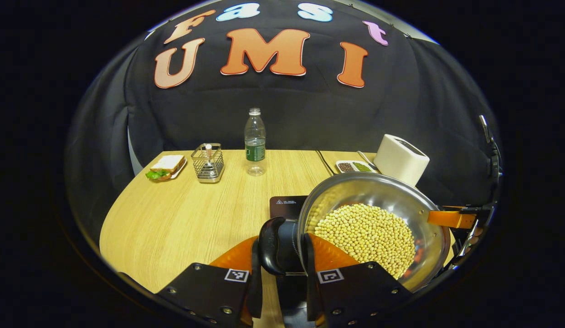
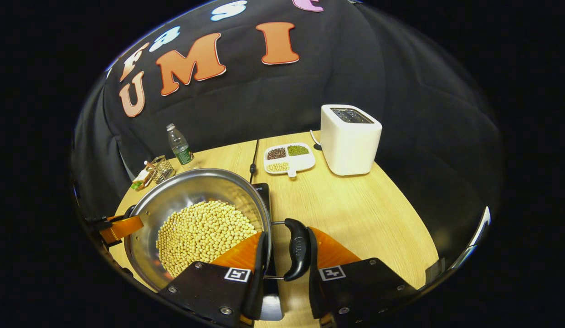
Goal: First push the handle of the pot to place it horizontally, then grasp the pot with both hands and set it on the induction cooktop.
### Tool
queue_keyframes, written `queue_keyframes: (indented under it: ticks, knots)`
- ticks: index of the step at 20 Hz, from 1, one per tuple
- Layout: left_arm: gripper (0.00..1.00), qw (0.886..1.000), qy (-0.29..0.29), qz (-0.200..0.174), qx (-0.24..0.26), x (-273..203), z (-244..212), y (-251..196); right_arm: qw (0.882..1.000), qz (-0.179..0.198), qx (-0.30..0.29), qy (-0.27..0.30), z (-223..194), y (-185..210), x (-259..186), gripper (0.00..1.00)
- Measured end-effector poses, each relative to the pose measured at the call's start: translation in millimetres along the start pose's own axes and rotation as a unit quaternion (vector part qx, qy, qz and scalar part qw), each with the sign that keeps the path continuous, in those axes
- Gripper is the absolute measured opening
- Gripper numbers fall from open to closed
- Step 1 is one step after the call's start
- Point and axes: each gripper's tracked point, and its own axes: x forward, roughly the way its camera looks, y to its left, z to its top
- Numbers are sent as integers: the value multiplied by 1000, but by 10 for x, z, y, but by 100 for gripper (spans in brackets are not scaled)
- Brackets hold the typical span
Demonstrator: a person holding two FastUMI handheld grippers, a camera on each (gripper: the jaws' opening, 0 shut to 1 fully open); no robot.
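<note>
Left gripper view: left hand-held gripper [image 1: 282,269] closed around one pot handle [image 1: 272,246]. Pot [image 1: 378,191], loaded with soybeans [image 1: 367,237], sits tilted above the induction cooktop [image 1: 287,206].

Right gripper view: right hand-held gripper [image 2: 287,269] straddles the other handle [image 2: 297,248]; grip uncertain. Risk: uneven lowering spills beans or a handle slips.

Both views sit close over the bean-filled steel pot [image 1: 378,228] [image 2: 196,223], from opposite sides, facing across the wooden bench [image 1: 173,214] [image 2: 355,209] beyond their fingers.
</note>
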Motion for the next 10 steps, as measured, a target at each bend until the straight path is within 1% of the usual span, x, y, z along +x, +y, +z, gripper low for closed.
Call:
queue_keyframes:
  ticks: [1, 3, 10]
  knots:
    - [40, 1000, 0, 0, 4, 16, -4, -32, 1000, 0, 2, 1, -7, -38, 6, 40]
    - [39, 1000, 5, 0, 8, 62, -21, -90, 1000, 0, 7, 4, -31, -103, 23, 40]
    - [39, 1000, 11, -9, -1, 159, -119, -147, 1000, 1, 8, 6, -61, -155, 108, 40]
